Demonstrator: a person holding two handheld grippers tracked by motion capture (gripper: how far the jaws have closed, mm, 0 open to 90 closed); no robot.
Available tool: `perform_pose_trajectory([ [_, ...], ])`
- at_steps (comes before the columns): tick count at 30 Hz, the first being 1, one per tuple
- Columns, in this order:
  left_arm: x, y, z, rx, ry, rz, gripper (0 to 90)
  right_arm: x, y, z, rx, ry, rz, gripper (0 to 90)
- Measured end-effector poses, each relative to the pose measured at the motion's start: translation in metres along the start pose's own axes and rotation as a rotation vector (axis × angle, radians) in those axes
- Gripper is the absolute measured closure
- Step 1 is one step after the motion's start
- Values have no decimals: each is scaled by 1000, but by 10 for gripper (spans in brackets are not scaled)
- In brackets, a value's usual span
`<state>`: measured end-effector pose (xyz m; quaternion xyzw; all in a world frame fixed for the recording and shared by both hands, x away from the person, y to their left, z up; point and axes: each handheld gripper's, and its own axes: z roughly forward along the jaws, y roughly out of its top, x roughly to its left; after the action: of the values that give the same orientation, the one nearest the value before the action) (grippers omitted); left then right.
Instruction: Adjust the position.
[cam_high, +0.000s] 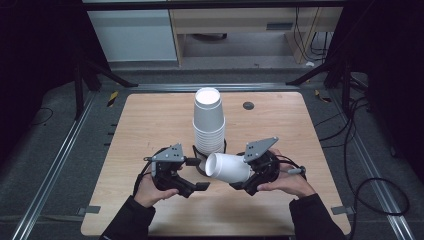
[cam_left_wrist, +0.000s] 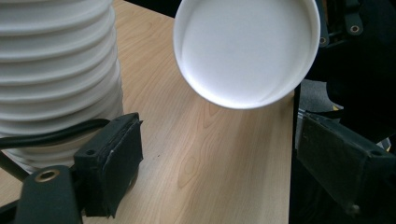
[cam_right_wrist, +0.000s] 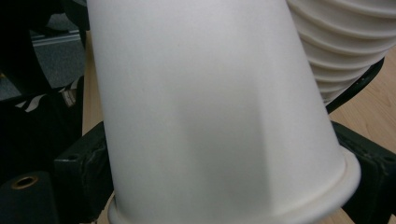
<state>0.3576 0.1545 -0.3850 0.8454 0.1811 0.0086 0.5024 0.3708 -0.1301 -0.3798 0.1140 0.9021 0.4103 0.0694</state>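
A tall stack of upturned white paper cups (cam_high: 209, 120) stands in a black ring holder (cam_right_wrist: 359, 88) at the table's middle. My right gripper (cam_high: 241, 176) is shut on one single white cup (cam_high: 227, 167), which lies sideways just above the table in front of the stack. The jaws press near its rolled rim (cam_right_wrist: 345, 182), and its base (cam_left_wrist: 247, 49) points left. My left gripper (cam_high: 199, 174) is open a short way left of that base, its pads (cam_left_wrist: 112, 158) wide apart with bare wood between them. The stack (cam_left_wrist: 56, 70) rises close beside its left jaw.
The wooden table (cam_high: 150, 130) has bare surface to the left, right and front of the stack. A small dark round hole (cam_high: 248, 105) sits near the far edge. Metal rails and cables run along the floor on both sides.
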Motion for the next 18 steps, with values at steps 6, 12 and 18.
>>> perform_pose_trajectory([
  [6,-2,0,5,23,-4,9,134,1,2,9,46,8,-24,90],
  [12,-3,0,8,28,-12,11,134,4,4,17,76,14,-42,90],
  [18,-4,0,13,43,-15,8,133,9,7,25,104,16,-60,90],
])
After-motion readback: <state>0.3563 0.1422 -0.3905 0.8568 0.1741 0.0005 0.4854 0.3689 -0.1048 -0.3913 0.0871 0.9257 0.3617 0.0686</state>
